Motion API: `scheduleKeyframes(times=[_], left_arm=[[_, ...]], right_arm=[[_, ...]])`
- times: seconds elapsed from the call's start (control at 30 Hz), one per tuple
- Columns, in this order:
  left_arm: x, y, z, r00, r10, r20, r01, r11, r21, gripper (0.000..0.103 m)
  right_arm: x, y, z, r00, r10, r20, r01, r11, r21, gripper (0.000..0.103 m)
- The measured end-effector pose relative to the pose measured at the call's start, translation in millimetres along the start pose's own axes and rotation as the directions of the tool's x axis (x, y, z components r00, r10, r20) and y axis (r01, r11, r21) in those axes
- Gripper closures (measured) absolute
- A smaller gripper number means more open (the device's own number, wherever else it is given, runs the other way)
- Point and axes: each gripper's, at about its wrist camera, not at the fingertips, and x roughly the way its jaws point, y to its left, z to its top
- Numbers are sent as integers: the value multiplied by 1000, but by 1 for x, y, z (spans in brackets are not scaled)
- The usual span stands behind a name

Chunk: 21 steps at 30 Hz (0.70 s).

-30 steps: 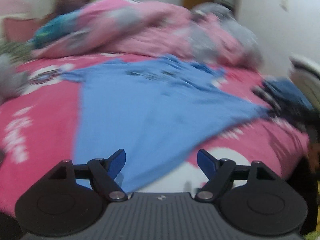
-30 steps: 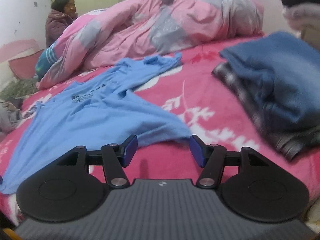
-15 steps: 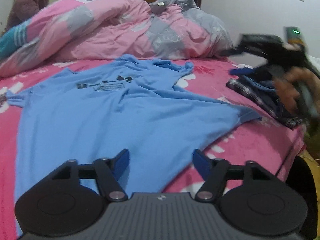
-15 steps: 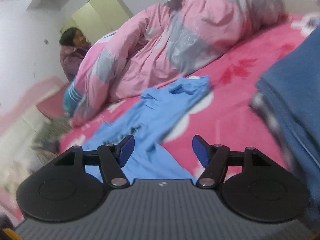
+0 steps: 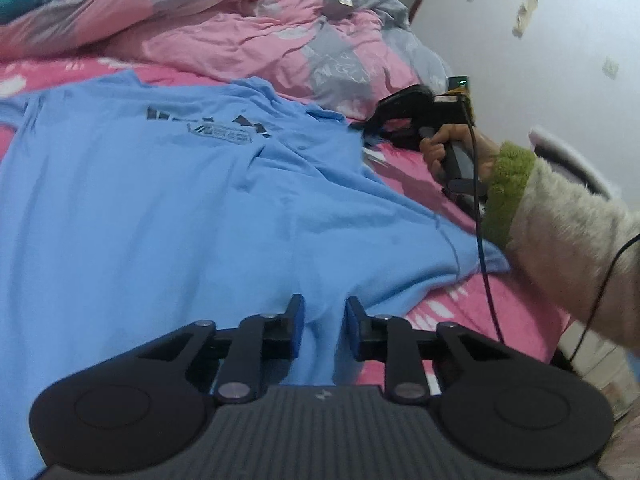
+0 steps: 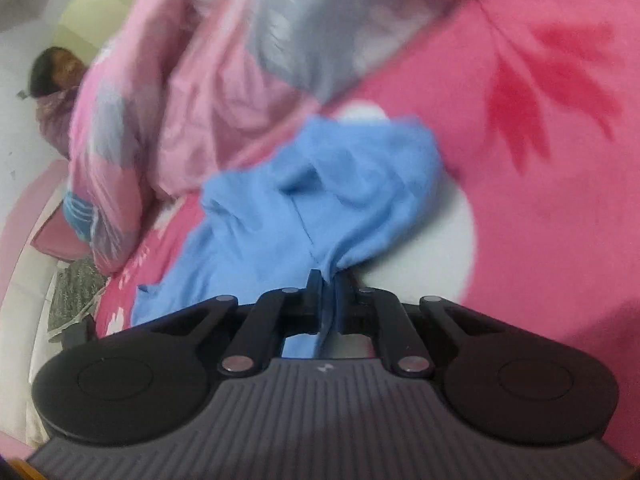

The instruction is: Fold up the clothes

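Clenched on a bunched fold of the blue T-shirt (image 6: 320,208), the right gripper (image 6: 327,280) pinches cloth between its pads, at the shirt's sleeve end. Its partner, the left gripper (image 5: 322,322), sits low over the shirt's lower hem with its jaws closing; blue cloth lies in the narrow gap between them, and whether the pads press it yet I cannot tell.

Largest of all is the bed, covered by a bright pink sheet (image 5: 472,308) with white and red prints. A rumpled pink and grey quilt (image 5: 224,28) is heaped along its far side. On the sheet, the blue T-shirt (image 5: 160,208) lies spread mostly flat, with a dark printed logo on its chest and one lower corner reaching toward the bed's edge.

From the left wrist view, a fluffy cream sleeve with a green cuff (image 5: 560,232) reaches in from the right, and its hand (image 5: 448,152) grips the handle of the right gripper (image 5: 368,130), whose tip meets the shirt's far sleeve. A black cable (image 5: 486,272) trails beside the sleeve.

In the right wrist view, a person (image 6: 56,92) sits behind the quilt.
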Motion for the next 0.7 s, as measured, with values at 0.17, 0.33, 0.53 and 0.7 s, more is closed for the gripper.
scheduleKeyframes(times=[0.17,0.33,0.53,0.7], left_arm=[[-1,15,2,998,-54,-17,53,997,-53,84],[-2,17,2,998,-52,-17,51,996,-70,84],[-8,10,3,999,-36,-7,36,998,-51,81],[-20,9,2,999,-26,18,27,998,-63,72]], right_arm=[[-4,22,41,994,-32,108,50,983,-175,99],[48,21,41,979,-192,63,202,923,-326,97],[33,14,48,978,-208,18,206,949,-240,69],[-74,6,32,996,-89,-28,85,987,-133,48]])
